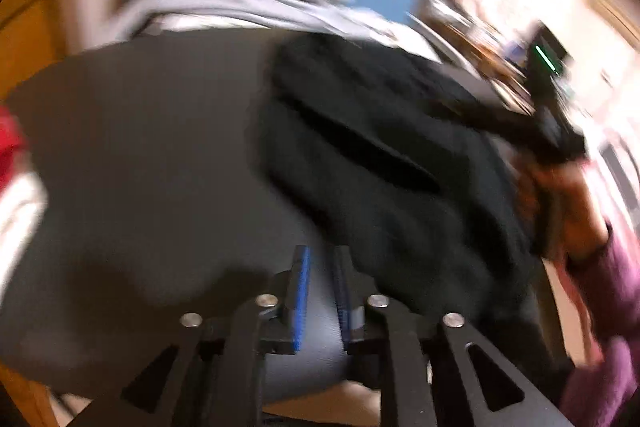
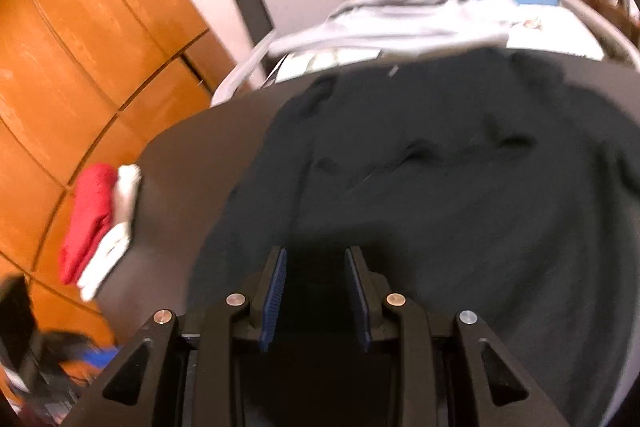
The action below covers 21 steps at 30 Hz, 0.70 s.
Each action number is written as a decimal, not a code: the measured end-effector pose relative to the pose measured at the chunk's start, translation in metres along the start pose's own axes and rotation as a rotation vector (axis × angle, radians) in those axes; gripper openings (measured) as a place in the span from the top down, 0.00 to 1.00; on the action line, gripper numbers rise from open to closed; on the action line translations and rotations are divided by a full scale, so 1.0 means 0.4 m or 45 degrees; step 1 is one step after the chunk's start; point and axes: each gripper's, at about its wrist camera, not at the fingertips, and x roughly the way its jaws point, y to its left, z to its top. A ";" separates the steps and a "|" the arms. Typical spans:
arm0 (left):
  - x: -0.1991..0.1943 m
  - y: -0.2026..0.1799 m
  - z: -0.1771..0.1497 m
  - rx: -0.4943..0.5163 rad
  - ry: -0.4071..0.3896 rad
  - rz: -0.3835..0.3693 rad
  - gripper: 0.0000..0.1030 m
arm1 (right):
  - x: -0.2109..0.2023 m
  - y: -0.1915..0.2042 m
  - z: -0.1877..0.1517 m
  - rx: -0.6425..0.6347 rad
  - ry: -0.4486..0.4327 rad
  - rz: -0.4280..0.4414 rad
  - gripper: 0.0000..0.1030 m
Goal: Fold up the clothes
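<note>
Rumpled black garment (image 2: 460, 179), smooth dark tabletop (image 1: 140, 155)

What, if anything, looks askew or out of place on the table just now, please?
The black garment lies rumpled and skewed on the dark table, with creases across it. Otherwise nothing stands out.

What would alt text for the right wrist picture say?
A dark, rumpled cloth garment lies spread on a dark round table, with the right tongs open just above its near edge. Folded red and white cloths sit at the table's left edge.
</note>
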 end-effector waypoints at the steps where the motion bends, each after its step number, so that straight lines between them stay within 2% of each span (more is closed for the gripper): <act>1: 0.017 -0.035 -0.010 0.046 0.021 -0.028 0.49 | 0.005 0.004 -0.007 0.001 0.007 -0.022 0.70; 3: 0.040 -0.093 -0.024 0.136 0.033 -0.069 0.24 | 0.017 0.007 -0.017 -0.023 0.011 -0.092 0.70; 4: 0.047 -0.117 -0.031 0.181 0.031 -0.066 0.19 | 0.024 0.006 -0.020 -0.043 0.010 -0.136 0.70; 6: 0.068 -0.153 -0.042 0.265 0.047 -0.011 0.19 | 0.035 0.005 -0.026 -0.086 -0.007 -0.194 0.71; 8: 0.099 -0.167 -0.047 0.309 0.084 0.092 0.19 | 0.046 0.003 -0.033 -0.130 -0.036 -0.234 0.74; 9: 0.119 -0.170 -0.049 0.317 0.107 0.131 0.25 | 0.052 0.002 -0.038 -0.141 -0.056 -0.255 0.74; 10: 0.126 -0.168 -0.050 0.310 0.117 0.144 0.37 | 0.058 -0.004 -0.045 -0.145 -0.072 -0.268 0.74; 11: 0.120 -0.160 -0.049 0.285 0.114 0.134 0.37 | 0.064 -0.010 -0.049 -0.148 -0.086 -0.281 0.74; 12: 0.115 -0.152 -0.048 0.261 0.111 0.124 0.51 | 0.069 -0.016 -0.053 -0.151 -0.100 -0.294 0.73; 13: 0.109 -0.144 -0.047 0.237 0.108 0.114 0.71 | 0.074 -0.021 -0.056 -0.152 -0.112 -0.304 0.73; 15: 0.095 -0.124 -0.042 0.182 0.100 0.101 0.86 | 0.074 -0.030 -0.056 -0.128 -0.121 -0.301 0.68; 18: 0.042 -0.071 -0.022 0.074 0.044 0.108 0.90 | 0.068 -0.050 -0.058 -0.077 -0.129 -0.279 0.64; 21: -0.044 0.008 0.019 -0.058 -0.064 0.109 0.91 | 0.068 -0.070 -0.060 -0.013 -0.135 -0.237 0.62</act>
